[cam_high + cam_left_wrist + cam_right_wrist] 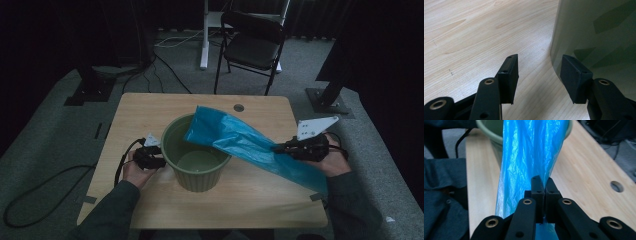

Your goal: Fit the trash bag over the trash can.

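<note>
The bag is blue, thin and crinkly. It looks very light and floppy, and it could slip or tear if pulled hard. One end hangs over the rim of the green bin; the rest stretches away from the bin to the right gripper, whose fingers are pinched tight on a fold of it. A good place to hold is the open edge at the bin. The left gripper has its fingers apart, right beside the bin's wall. The tabletop is smooth wood. A black chair stands behind the bin, on grey floor.
</note>
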